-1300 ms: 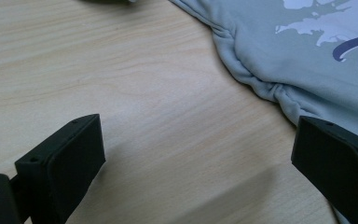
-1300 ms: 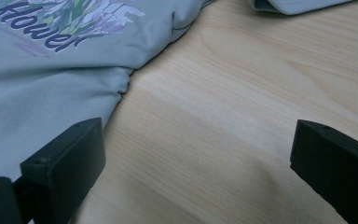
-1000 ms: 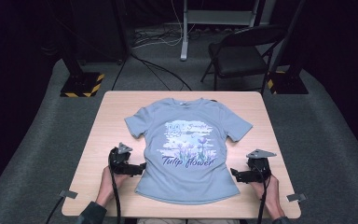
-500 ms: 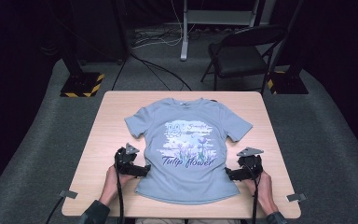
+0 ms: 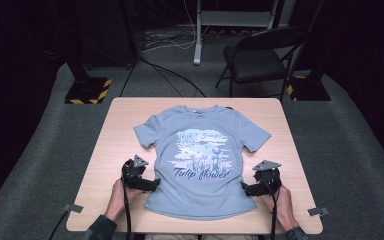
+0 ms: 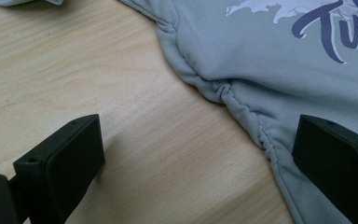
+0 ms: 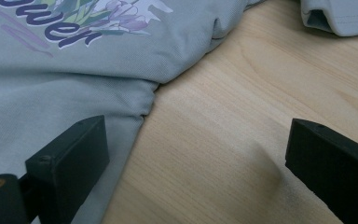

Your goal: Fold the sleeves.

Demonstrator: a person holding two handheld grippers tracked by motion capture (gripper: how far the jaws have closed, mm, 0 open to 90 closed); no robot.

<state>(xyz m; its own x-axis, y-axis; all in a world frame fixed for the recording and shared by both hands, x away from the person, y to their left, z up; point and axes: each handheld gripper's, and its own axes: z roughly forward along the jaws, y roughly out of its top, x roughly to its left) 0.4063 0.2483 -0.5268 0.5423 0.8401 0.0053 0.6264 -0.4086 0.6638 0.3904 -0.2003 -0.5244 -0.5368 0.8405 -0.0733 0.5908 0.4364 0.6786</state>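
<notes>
A light blue T-shirt (image 5: 202,160) with a flower print and the words "Tulip flower" lies flat, front up, on the wooden table (image 5: 115,130). My left gripper (image 5: 152,185) is open at the shirt's left side seam; in the left gripper view one jaw rests over the shirt (image 6: 242,56) edge, the other over bare wood. My right gripper (image 5: 244,189) is open at the right side seam. In the right gripper view the shirt (image 7: 51,84) edge runs between the jaws, one over cloth, one over wood. Nothing is held.
Both hands rest near the table's front edge. Small grey tabs (image 5: 72,207) stick out at the front corners. Behind the table stand a black folding chair (image 5: 262,57), a metal stand (image 5: 198,30), floor cables and two posts on yellow-black striped bases (image 5: 87,90).
Both grippers have moved inward, from just outside the shirt's lower sides to its side seams. The shirt lies as before.
</notes>
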